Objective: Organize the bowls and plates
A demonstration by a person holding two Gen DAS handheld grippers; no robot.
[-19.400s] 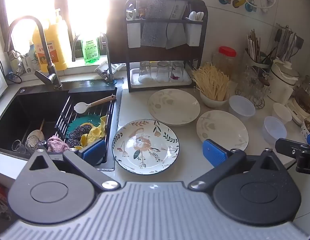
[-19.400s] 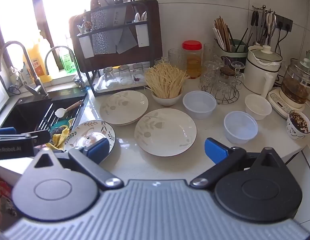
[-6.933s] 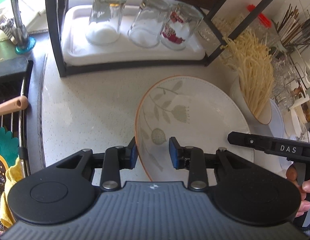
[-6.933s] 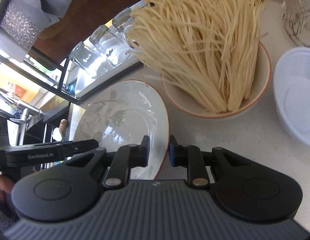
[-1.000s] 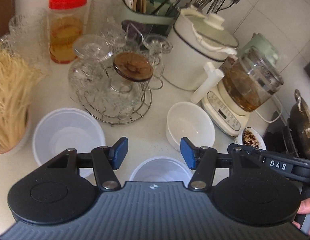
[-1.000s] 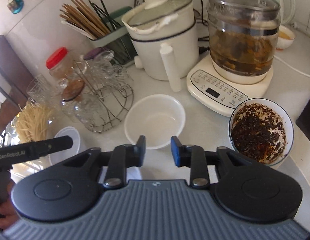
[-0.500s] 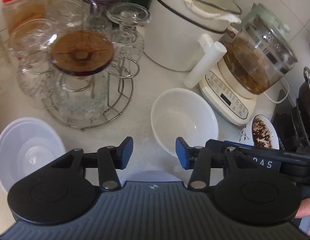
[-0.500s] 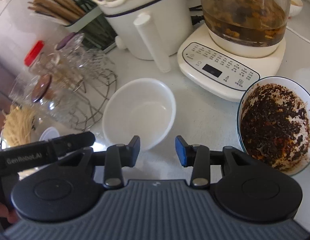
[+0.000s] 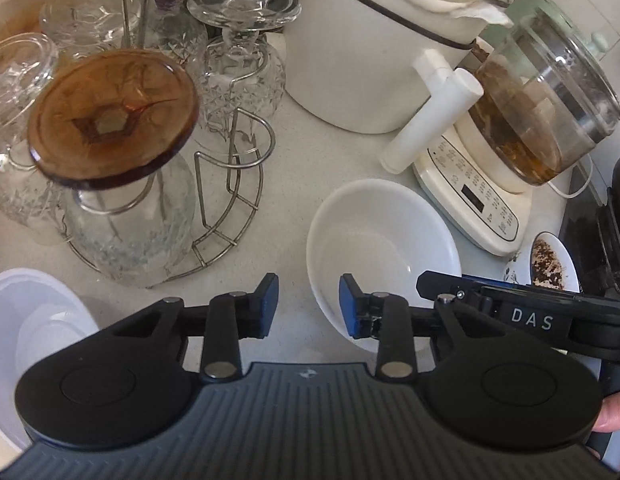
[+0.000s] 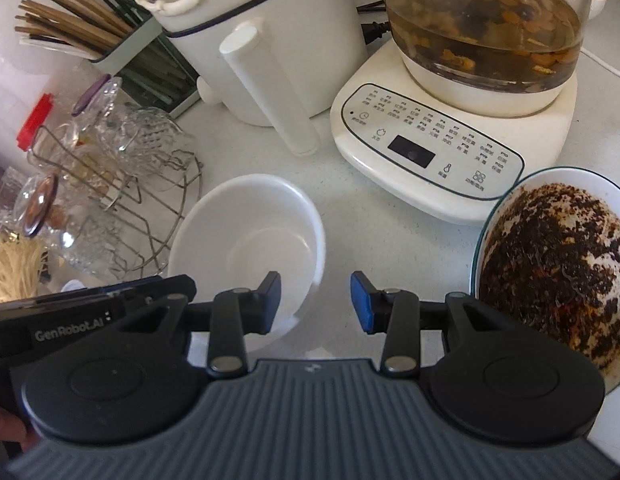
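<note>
A small empty white bowl (image 9: 390, 240) (image 10: 245, 240) stands on the pale counter between a wire glass rack and a kettle base. My left gripper (image 9: 307, 306) straddles the bowl's left rim, one blue pad outside and one inside. Its jaws are closing, and a gap still shows on both sides of the rim. My right gripper (image 10: 314, 302) straddles the opposite rim, its left finger (image 10: 269, 300) over the bowl's inside and its right finger (image 10: 360, 306) outside. That gripper is open too and does not touch the rim.
A wire rack of upturned glasses (image 9: 149, 168) stands left of the bowl, with a translucent plastic bowl (image 9: 25, 328) nearer. Behind are a white pot (image 10: 249, 40) and a glass kettle on its base (image 10: 450, 140). A bowl of dark flakes (image 10: 558, 272) sits close on the right.
Both grippers have come down and closer to the white bowl, so each now has its rim between the fingers. The left jaws have narrowed.
</note>
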